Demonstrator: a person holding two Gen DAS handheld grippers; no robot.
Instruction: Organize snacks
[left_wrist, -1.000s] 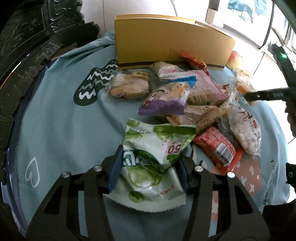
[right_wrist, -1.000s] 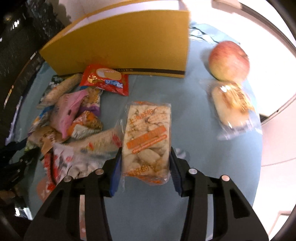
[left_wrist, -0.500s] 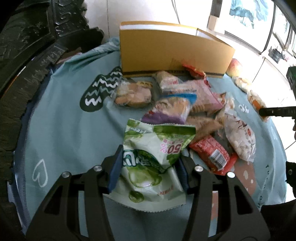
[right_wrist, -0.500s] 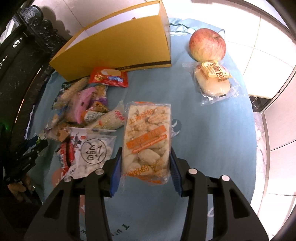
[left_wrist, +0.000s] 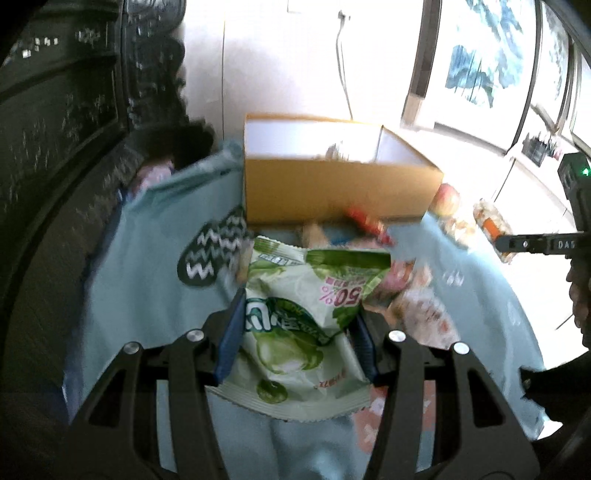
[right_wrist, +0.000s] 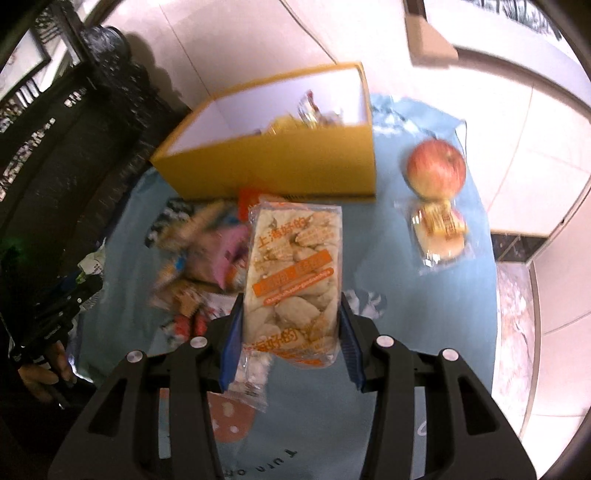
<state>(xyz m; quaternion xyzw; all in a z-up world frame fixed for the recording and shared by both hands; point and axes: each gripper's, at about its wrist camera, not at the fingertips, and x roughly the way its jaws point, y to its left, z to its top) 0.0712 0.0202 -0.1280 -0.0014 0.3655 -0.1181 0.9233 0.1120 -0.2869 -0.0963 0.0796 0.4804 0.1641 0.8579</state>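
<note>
- Our left gripper (left_wrist: 297, 332) pinches a green bag (left_wrist: 303, 325): pale green, puffy, pink "50%" mark, crimped lower edge, held above the blue cloth (left_wrist: 147, 295).
- Our right gripper (right_wrist: 291, 325) pinches a clear packet (right_wrist: 295, 273) of pale biscuits with an orange label, held upright above the cloth.
- A yellow box (right_wrist: 280, 166) stands open behind, wrappers inside; an apple (right_wrist: 436, 166) lies beside it.

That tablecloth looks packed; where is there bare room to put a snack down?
The blue tablecloth is bare between the yellow box, the apple and the wrapped bun. In the left view it is also bare left of the box. The snack pile before the box is crowded.
</note>
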